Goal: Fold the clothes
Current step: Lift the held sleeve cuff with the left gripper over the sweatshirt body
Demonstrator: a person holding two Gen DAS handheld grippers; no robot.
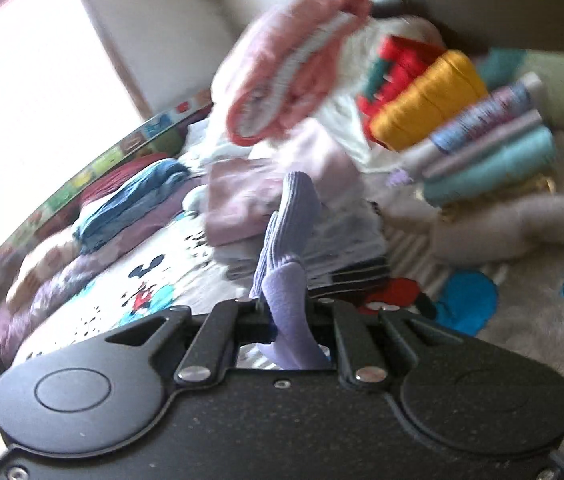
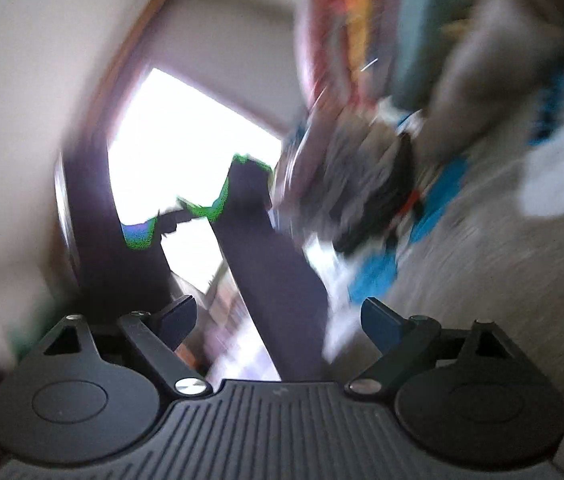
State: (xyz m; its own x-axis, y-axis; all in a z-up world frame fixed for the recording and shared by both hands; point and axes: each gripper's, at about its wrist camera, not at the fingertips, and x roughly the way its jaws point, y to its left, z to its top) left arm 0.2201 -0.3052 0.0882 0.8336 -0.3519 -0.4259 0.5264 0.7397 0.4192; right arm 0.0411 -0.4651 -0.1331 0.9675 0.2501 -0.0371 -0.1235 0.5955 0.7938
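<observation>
My left gripper [image 1: 282, 312] is shut on a lilac ribbed sock [image 1: 286, 232]; the sock stands up out of the jaws over a bed with a cartoon-print cover [image 1: 154, 280]. In the right wrist view, my right gripper [image 2: 278, 320] is open with its jaws wide apart. A dark strip of cloth [image 2: 270, 264], backlit against a window, runs between the fingers without being pinched. This view is heavily blurred by motion.
Folded clothes [image 1: 238, 196] lie stacked on the bed. A tall pile of folded items [image 1: 462, 120] in red, yellow and teal leans at the right, with a pink garment [image 1: 298, 64] on top. A bright window [image 1: 34, 100] is at left. Beige carpet [image 1: 530, 320] is lower right.
</observation>
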